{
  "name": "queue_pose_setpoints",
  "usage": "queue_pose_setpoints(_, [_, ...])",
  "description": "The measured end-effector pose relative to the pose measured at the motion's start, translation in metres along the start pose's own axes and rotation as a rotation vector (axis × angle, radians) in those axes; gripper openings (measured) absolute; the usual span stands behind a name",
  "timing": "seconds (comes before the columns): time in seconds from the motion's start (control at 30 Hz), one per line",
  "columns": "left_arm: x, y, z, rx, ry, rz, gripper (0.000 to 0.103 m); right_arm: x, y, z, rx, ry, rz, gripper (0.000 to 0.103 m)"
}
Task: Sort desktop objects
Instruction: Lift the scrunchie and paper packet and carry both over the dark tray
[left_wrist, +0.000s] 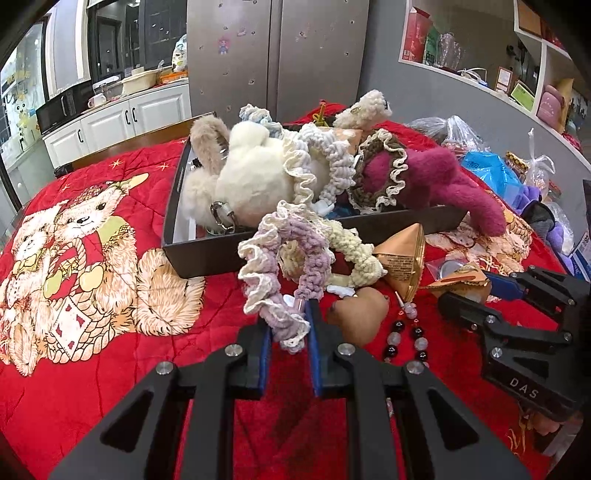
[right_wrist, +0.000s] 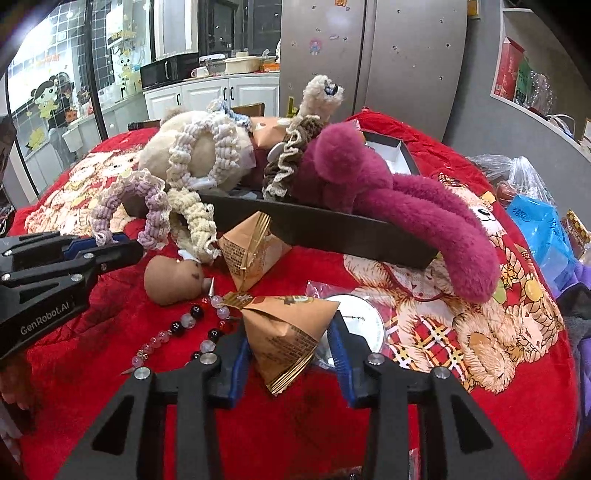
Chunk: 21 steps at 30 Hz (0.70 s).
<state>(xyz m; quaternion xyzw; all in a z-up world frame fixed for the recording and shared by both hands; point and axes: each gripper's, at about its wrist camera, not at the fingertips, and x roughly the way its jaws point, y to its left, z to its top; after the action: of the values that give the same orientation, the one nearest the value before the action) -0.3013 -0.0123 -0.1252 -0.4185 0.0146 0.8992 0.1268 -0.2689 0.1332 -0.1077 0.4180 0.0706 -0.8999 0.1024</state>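
My left gripper (left_wrist: 289, 334) is shut on a purple and cream crocheted scrunchie (left_wrist: 280, 266), which lies in front of the black box (left_wrist: 199, 258). It also shows in the right wrist view (right_wrist: 125, 210). My right gripper (right_wrist: 290, 343) is closed around an orange pyramid-shaped packet (right_wrist: 288, 332) on the red blanket; its fingers touch both sides. The box holds a white plush (left_wrist: 251, 177), a magenta plush (left_wrist: 443, 177) and more scrunchies. A second orange packet (right_wrist: 251, 251), a brown plush blob (right_wrist: 173, 277) and a bead bracelet (right_wrist: 192, 325) lie nearby.
A red teddy-print blanket (left_wrist: 92, 332) covers the table. Plastic bags (left_wrist: 491, 173) and purple items sit at the right edge. A round silver item in a clear bag (right_wrist: 365, 314) lies right of my right gripper. Kitchen cabinets and a fridge stand behind.
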Motion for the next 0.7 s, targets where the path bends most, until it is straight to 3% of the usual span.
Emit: queue_pose_setpoints(0.7, [-0.051,-0.013,0.012,-0.035,-0.069,-0.043,0.017,-0.042,0.009,0.018,0.020,-0.090,0.036,0.039])
